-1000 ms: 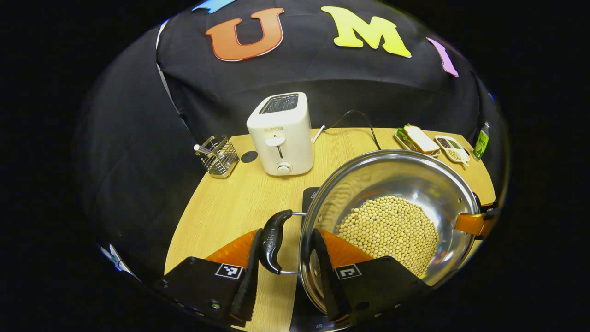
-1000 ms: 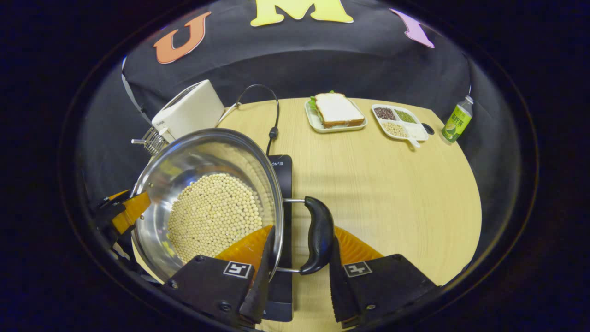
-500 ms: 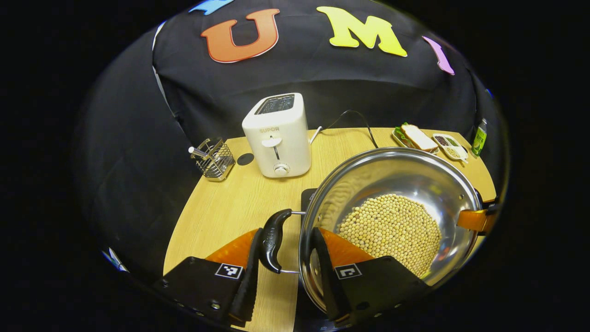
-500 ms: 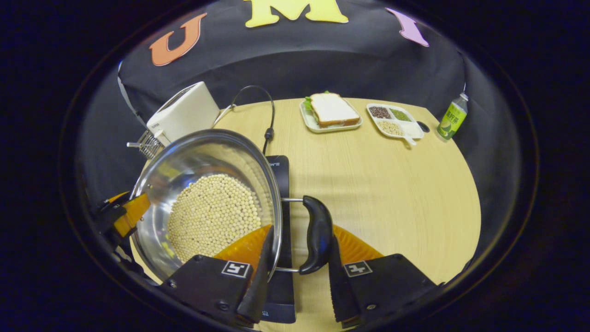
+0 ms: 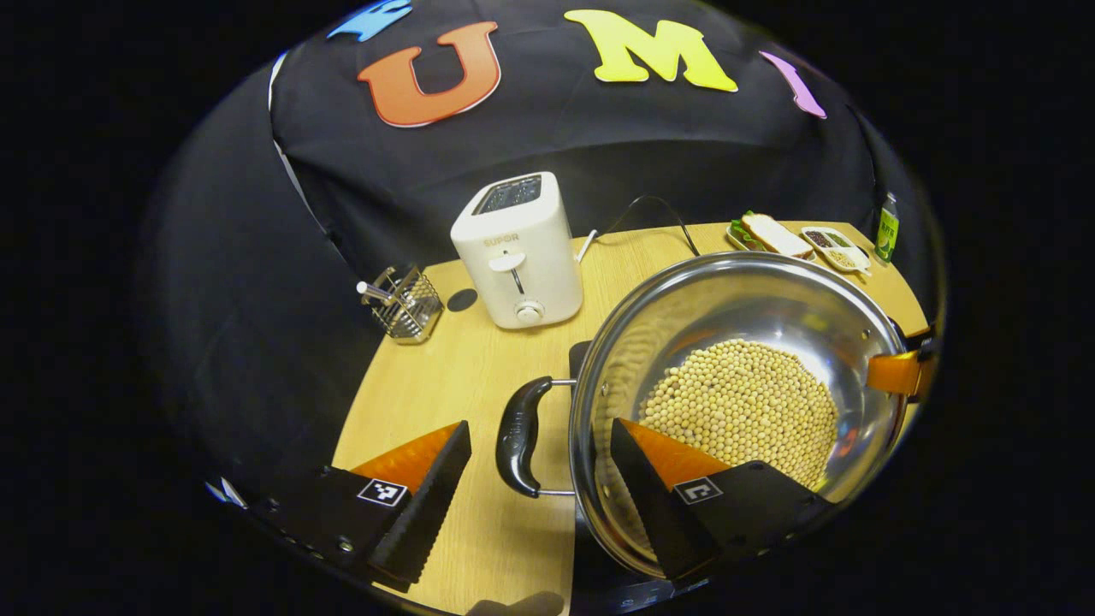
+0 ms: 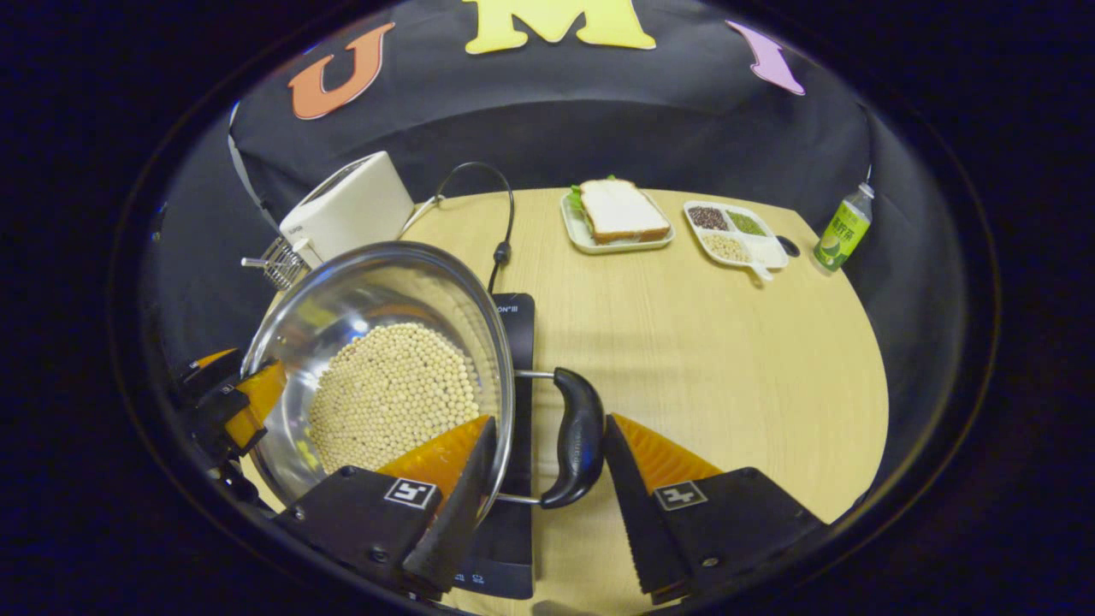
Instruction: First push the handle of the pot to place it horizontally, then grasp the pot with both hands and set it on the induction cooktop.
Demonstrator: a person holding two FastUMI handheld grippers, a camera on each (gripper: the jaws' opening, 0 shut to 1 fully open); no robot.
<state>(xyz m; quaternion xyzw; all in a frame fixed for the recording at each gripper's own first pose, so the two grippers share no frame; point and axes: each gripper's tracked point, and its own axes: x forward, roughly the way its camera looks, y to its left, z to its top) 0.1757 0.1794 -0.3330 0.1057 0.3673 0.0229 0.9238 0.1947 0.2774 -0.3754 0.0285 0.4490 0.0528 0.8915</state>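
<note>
Both my grippers [image 5: 530, 479] [image 6: 547, 479] w/ fingers apart, straddling black loop handles [image 5: 518, 436] [image 6: 577, 436] of steel bean-filled pot [image 5: 744, 342] on black induction cooktop [image 6: 513, 342].

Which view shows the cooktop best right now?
The right gripper view: the cooktop shows as a long black strip running from beside the pot down to its front edge. The left gripper view gives just a dark corner by the pot rim.

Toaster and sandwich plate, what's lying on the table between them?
In the right gripper view, a black power cord loops between the toaster and the sandwich plate, running down to the cooktop; otherwise bare wood.
</note>
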